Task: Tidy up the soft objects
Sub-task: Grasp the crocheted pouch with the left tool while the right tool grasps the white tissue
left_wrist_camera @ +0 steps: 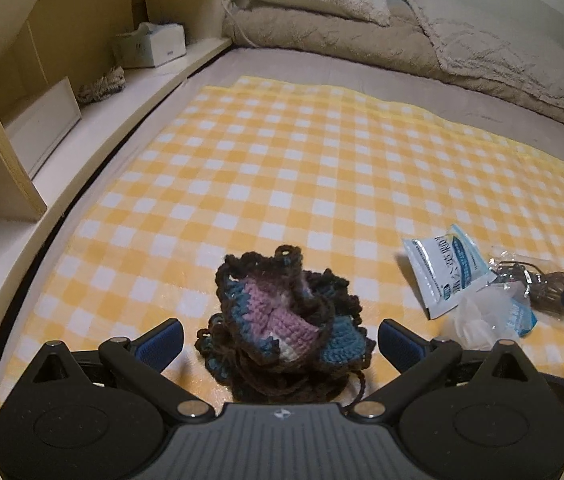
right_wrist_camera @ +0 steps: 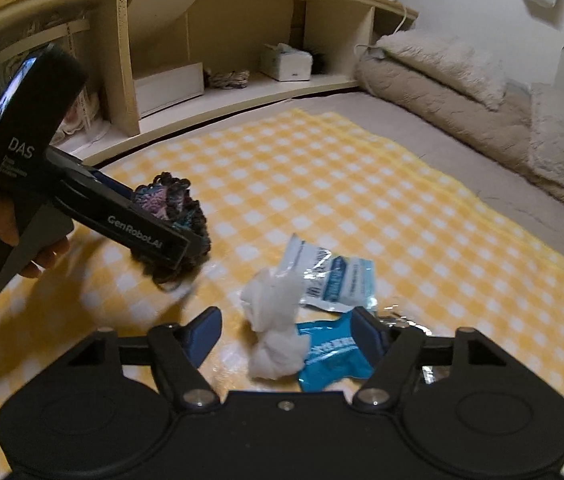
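Note:
A crumpled crocheted piece (left_wrist_camera: pixel 286 320) in brown, blue and purple yarn lies on the yellow checked cloth (left_wrist_camera: pixel 282 168). My left gripper (left_wrist_camera: pixel 280 340) is open with its fingers on either side of it; in the right wrist view the piece (right_wrist_camera: pixel 178 216) shows between the left gripper's fingers (right_wrist_camera: pixel 154 236). A white cotton wad (right_wrist_camera: pixel 276 328) lies between the open fingers of my right gripper (right_wrist_camera: pixel 286 336), partly on a blue wrapper (right_wrist_camera: pixel 330 356). The wad also shows in the left wrist view (left_wrist_camera: pixel 482 320).
A white and blue packet (right_wrist_camera: pixel 334 280) lies just beyond the wad. A clear bag with brown cord (left_wrist_camera: pixel 538 280) lies at the right. Folded beige bedding (left_wrist_camera: pixel 402 40) lies at the far end. A wooden shelf (right_wrist_camera: pixel 210 92) with a tissue box (right_wrist_camera: pixel 286 62) runs along the left.

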`<state>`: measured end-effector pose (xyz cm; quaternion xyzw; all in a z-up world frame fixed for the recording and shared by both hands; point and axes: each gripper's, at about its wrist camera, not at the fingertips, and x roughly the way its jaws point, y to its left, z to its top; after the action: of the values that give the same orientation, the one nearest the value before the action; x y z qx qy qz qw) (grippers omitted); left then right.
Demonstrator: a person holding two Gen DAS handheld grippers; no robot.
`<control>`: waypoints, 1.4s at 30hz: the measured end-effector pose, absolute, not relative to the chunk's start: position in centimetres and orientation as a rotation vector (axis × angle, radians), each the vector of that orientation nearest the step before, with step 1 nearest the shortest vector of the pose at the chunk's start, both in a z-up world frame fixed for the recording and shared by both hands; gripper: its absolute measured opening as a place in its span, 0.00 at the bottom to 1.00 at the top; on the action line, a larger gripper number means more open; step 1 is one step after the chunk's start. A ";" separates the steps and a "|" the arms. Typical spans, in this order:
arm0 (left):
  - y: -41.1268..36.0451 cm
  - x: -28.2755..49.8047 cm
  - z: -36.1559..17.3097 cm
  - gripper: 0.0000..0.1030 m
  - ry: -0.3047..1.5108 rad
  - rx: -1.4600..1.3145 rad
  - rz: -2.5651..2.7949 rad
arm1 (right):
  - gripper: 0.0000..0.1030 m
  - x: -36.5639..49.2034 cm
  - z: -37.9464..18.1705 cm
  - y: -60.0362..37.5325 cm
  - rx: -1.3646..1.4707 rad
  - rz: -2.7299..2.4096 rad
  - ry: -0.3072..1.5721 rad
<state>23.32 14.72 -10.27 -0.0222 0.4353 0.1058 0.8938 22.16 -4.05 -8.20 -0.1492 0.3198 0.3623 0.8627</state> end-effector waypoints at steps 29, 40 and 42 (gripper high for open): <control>14.0 23.3 -10.0 0.54 0.941 -0.030 0.180 | 0.05 24.4 -10.5 -2.5 -0.342 0.755 0.736; 12.7 21.2 -6.8 0.54 0.867 -0.061 0.152 | 0.05 23.0 -7.6 -4.1 -0.287 0.732 0.717; 12.3 20.6 -6.0 0.54 0.849 -0.068 0.142 | 0.05 22.6 -7.0 -4.7 -0.278 0.724 0.712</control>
<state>20.64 12.26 -6.04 -0.0332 0.4112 0.0690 0.9083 22.63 -4.68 -7.03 -0.1329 0.3396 0.3455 0.8646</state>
